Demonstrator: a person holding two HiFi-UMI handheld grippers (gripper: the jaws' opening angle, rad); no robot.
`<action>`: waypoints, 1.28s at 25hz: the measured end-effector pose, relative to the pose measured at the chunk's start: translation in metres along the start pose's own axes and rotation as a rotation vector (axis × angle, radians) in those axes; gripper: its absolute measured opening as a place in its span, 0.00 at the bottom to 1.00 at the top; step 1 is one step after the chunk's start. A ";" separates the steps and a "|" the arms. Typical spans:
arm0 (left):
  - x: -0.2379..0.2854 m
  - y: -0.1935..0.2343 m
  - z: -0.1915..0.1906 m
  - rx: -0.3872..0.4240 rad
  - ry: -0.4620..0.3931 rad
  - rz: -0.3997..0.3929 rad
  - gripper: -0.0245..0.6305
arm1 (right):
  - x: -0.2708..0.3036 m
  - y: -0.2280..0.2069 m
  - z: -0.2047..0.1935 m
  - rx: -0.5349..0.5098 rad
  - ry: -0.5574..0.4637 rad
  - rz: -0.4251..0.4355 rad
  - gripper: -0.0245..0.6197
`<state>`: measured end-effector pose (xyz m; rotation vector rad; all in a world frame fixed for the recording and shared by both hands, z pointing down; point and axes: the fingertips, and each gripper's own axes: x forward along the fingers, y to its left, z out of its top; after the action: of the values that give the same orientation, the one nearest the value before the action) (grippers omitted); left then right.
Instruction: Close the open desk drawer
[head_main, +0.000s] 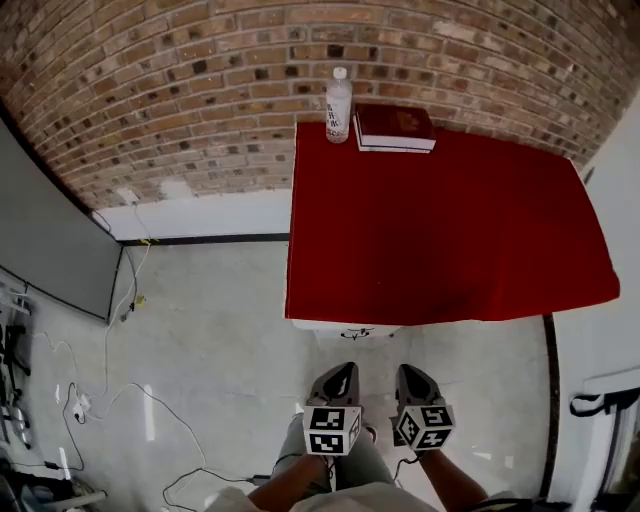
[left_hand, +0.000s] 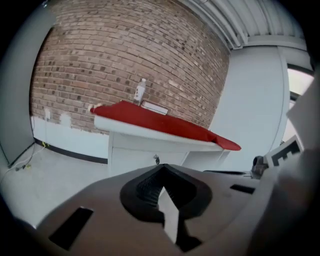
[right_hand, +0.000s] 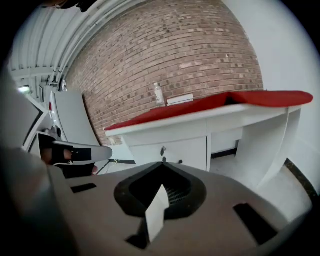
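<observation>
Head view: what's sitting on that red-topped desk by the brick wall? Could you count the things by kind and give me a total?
Water bottle: 1
Dark red book: 1
Total: 2

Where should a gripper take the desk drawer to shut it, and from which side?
On the drawer, take the flat white front panel, by the small dark fitting, coming straight in from the person's side. It juts just past the red cloth with that panel facing the person, so a push with shut jaws probably beats pinching the tiny fitting.
</observation>
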<state>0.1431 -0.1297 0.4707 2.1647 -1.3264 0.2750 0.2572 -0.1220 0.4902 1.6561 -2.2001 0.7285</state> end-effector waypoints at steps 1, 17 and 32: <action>-0.012 -0.009 0.017 0.004 -0.003 0.003 0.04 | -0.012 0.005 0.018 -0.001 -0.005 0.002 0.03; -0.086 -0.129 0.177 0.037 -0.143 -0.002 0.04 | -0.122 0.036 0.171 -0.096 -0.118 0.092 0.03; -0.117 -0.170 0.223 0.103 -0.244 -0.051 0.04 | -0.154 0.029 0.226 -0.084 -0.234 0.065 0.03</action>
<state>0.2068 -0.1125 0.1745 2.3756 -1.4125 0.0606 0.2900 -0.1172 0.2171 1.7110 -2.4169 0.4707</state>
